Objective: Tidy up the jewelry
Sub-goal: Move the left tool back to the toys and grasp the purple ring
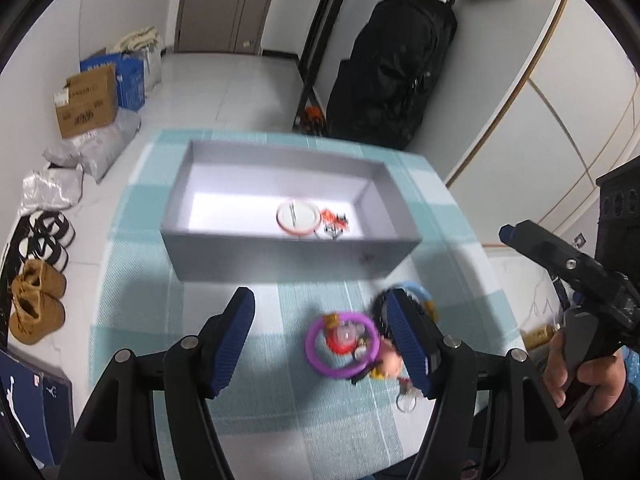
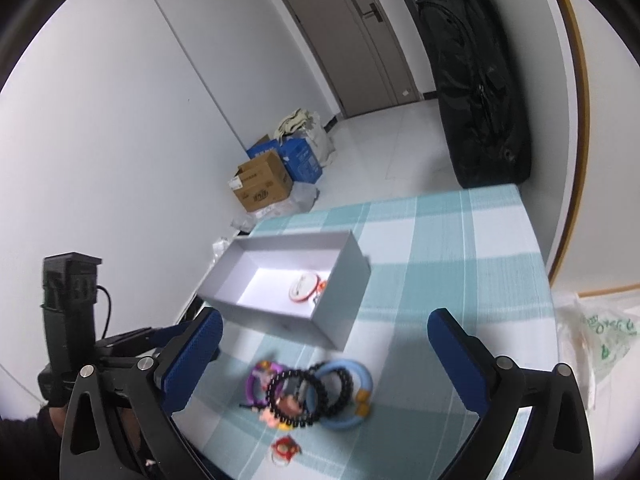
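The checked teal tablecloth point(image 1: 168, 280) carries the whole job, with the grey box point(image 1: 288, 254) standing open on it. 1 white round piece with a red rim point(image 1: 298, 216) and a small red-and-black trinket point(image 1: 336, 224) already lie on the box floor, so the sorting looks partly done. The rest of the jewelry sits in a heap on the cloth just in front of the box: a light blue bangle point(image 2: 352, 396), a purple ring point(image 1: 340, 344), a black beaded bracelet point(image 2: 308, 396), a small doll charm point(image 1: 390, 364) and, a little apart, a red charm point(image 2: 285, 449).

The right gripper point(image 2: 324, 352) is released, its jaws spread wide above the heap with nothing pressed between them. The left gripper point(image 1: 324, 340) stands partly open, empty, its right finger over the heap's edge. I judge the step to be choosing the next piece; the next move calls for singling 1 item from the tangle without dragging others.

The print on the cardboard box point(image 1: 86, 100) is too blurred to read.
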A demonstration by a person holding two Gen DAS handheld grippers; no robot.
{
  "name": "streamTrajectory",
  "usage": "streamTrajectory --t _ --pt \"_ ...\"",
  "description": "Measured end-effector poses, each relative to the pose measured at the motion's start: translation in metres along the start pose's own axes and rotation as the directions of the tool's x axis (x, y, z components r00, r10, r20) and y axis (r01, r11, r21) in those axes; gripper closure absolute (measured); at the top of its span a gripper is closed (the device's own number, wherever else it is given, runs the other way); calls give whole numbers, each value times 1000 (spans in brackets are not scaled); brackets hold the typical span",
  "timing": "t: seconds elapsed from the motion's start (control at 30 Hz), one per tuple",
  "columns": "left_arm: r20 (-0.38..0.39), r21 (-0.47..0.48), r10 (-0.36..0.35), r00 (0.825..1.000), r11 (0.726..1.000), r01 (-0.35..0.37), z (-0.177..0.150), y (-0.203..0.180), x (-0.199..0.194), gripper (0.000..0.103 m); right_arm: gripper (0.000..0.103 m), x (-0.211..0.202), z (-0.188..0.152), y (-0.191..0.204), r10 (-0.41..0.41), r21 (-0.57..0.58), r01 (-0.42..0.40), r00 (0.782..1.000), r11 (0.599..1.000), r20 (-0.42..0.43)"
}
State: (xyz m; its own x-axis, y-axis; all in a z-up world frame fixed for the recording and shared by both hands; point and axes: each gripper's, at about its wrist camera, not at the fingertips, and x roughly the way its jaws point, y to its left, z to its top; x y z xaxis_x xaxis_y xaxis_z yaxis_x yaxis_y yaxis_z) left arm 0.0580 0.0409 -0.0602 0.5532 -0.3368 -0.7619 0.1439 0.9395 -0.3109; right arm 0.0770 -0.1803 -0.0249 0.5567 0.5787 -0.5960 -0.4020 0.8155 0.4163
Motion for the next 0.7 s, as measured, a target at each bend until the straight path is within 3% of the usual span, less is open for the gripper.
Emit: streamTrajectory --t 0.27,0.47,0.7 --pt "-100 19 -29 995 999 31 -19 -11 8 39 0 -8 -10 -5 -20 24 20 1000 1000 -11" --pt "-148 49 6 989 999 1 -31 -14 20 39 0 -13 -12 -11 -17 59 17 1000 998 -7" --pt "-134 86 60 989 995 -49 -31 -20 20 39 0 -15 -13 -9 -22 52 22 1000 998 -9"
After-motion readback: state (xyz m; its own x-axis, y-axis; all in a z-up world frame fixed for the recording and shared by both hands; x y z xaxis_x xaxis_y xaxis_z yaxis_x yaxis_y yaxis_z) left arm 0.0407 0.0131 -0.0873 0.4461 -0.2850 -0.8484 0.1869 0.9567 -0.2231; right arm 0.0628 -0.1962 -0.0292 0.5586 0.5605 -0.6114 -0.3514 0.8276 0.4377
